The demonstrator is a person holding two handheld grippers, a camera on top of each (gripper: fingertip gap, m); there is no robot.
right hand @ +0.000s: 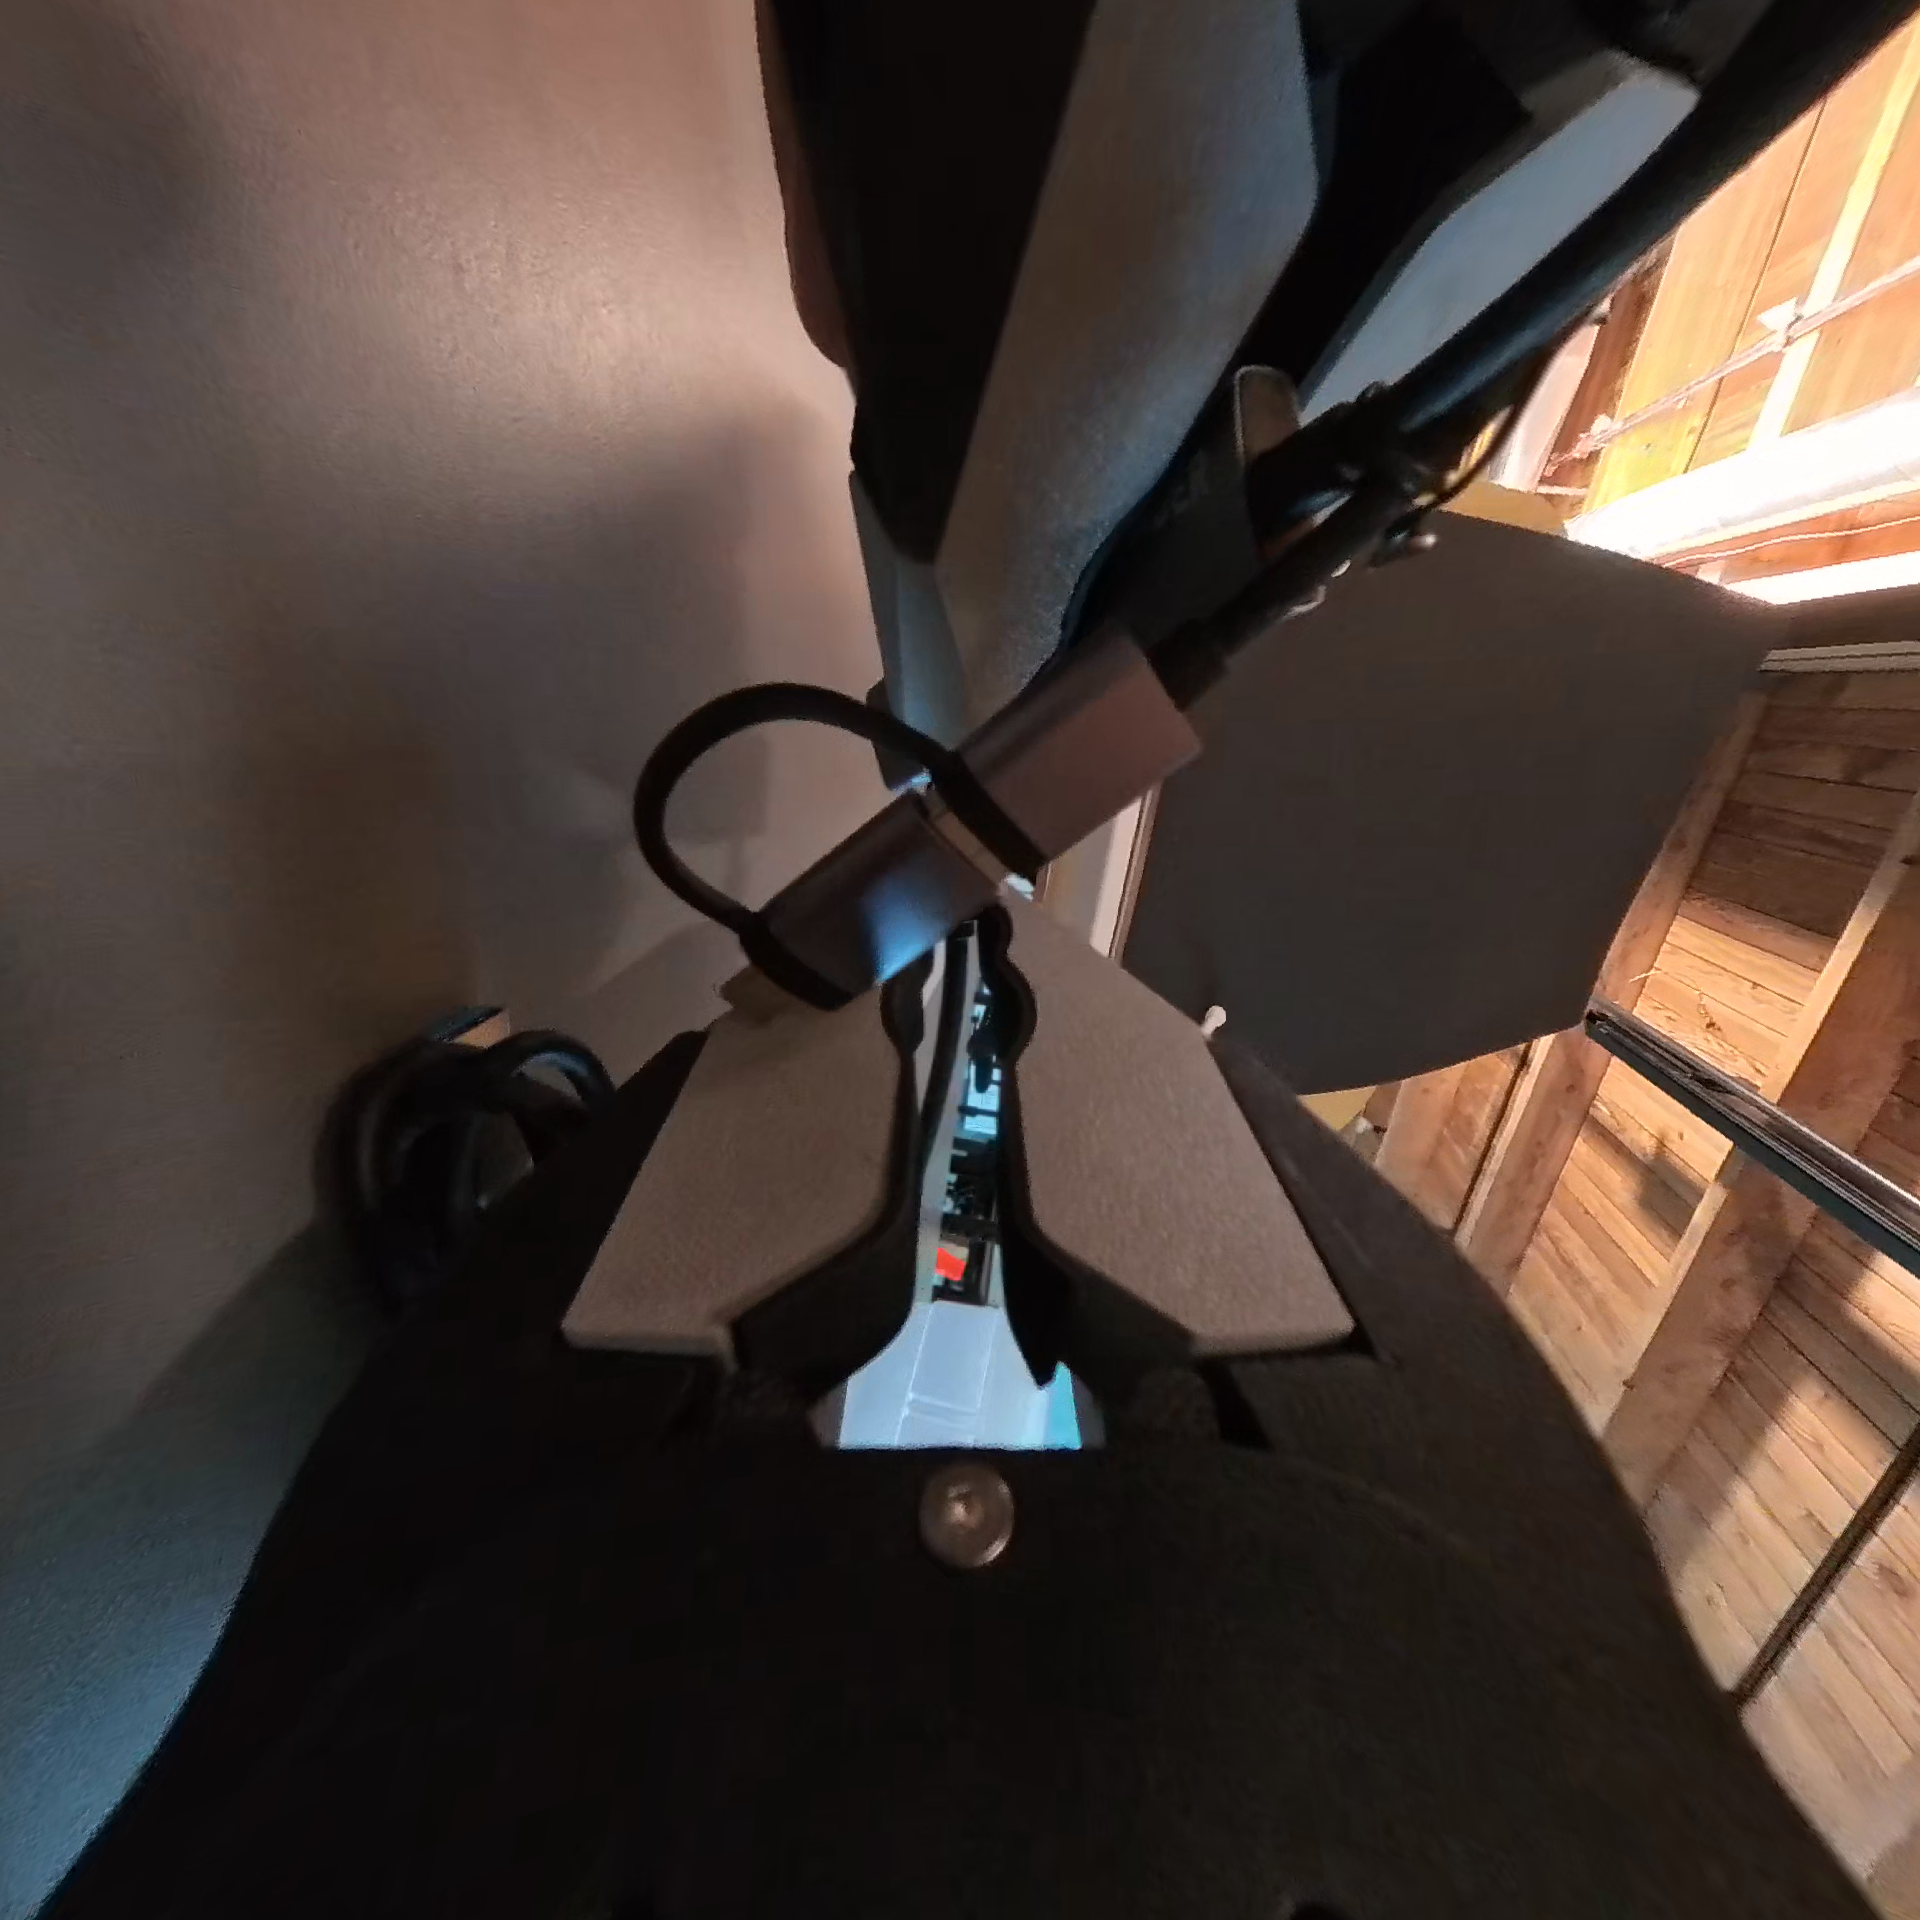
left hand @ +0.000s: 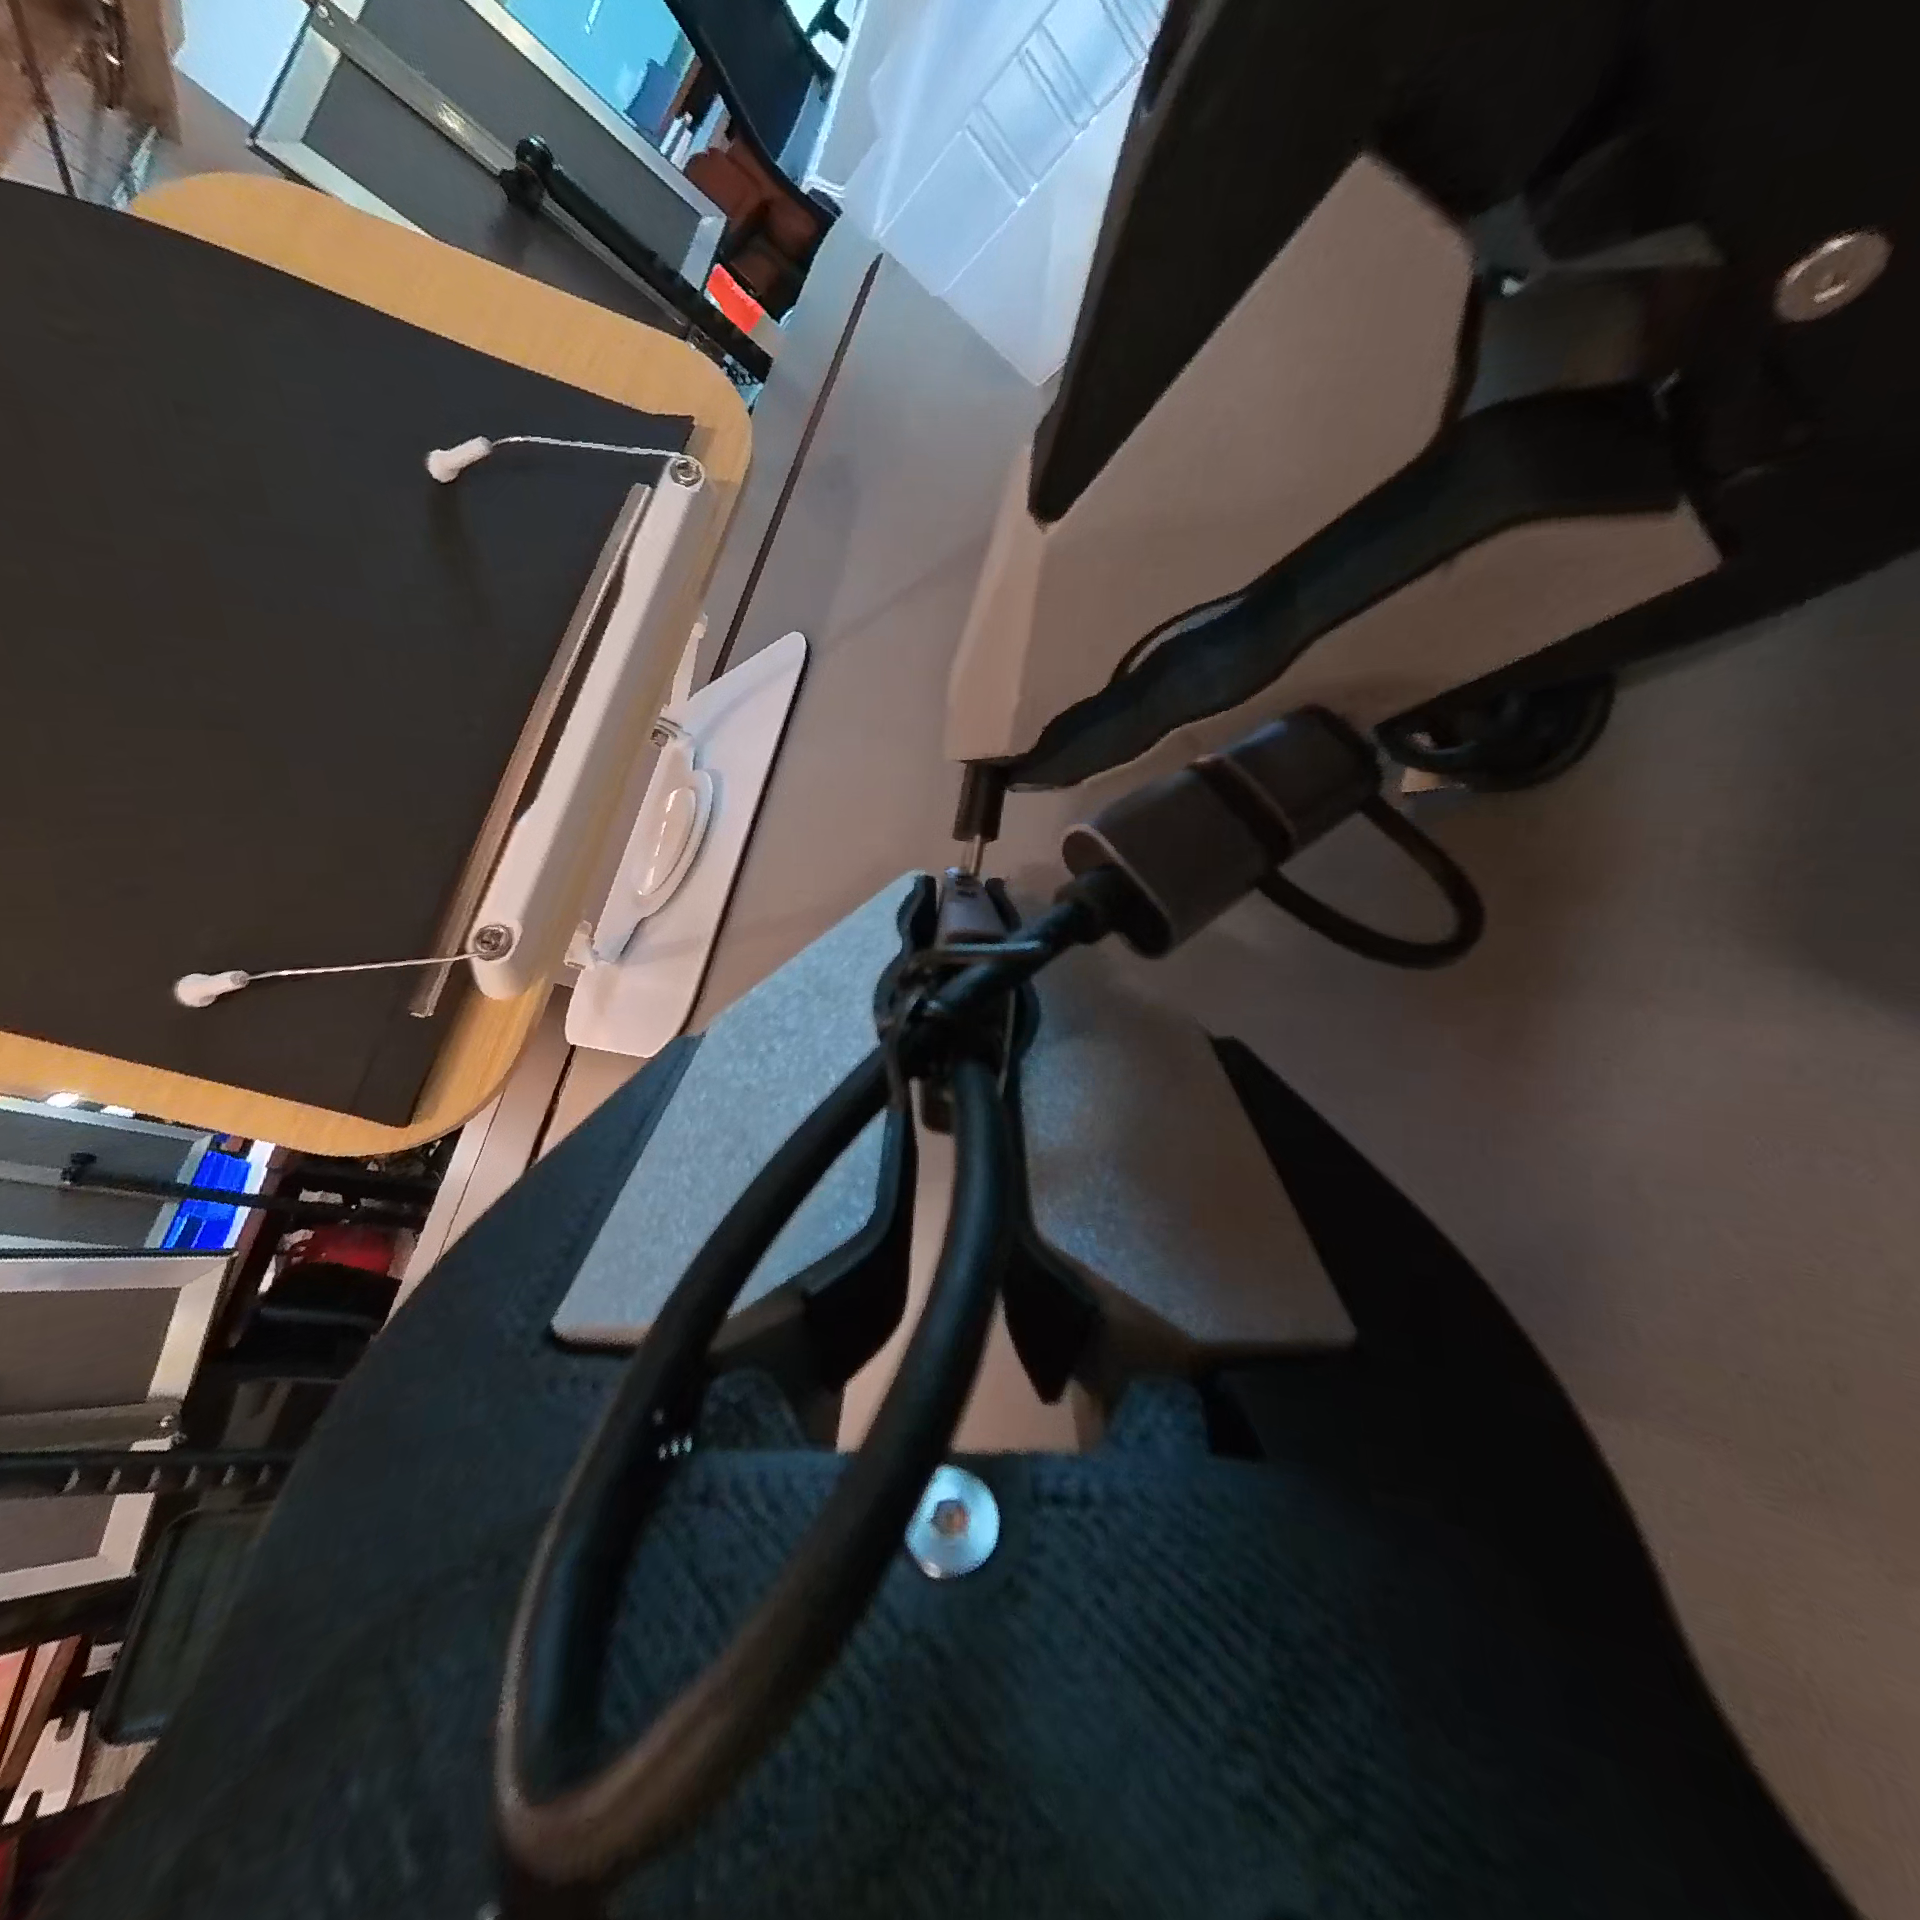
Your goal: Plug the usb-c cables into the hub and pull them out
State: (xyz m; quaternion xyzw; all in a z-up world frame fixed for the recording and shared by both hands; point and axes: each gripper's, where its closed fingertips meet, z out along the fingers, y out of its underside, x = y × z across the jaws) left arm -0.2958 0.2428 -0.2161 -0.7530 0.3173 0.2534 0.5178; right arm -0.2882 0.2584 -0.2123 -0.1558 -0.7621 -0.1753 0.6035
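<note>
Left tongs [left hand: 961, 914] pinch a black cable [left hand: 644, 1403] at its plug end, plug tip facing a small black connector [left hand: 977, 800] held at the right tongs [left hand: 1013, 764], just apart. Right tongs look nearly pressed together; what they grip is unclear. Grey hub [right hand: 966, 831] hangs between them, above the counter [left hand: 1558, 1039]. Step looks like plugging in; next needs fine alignment, straight push.
</note>
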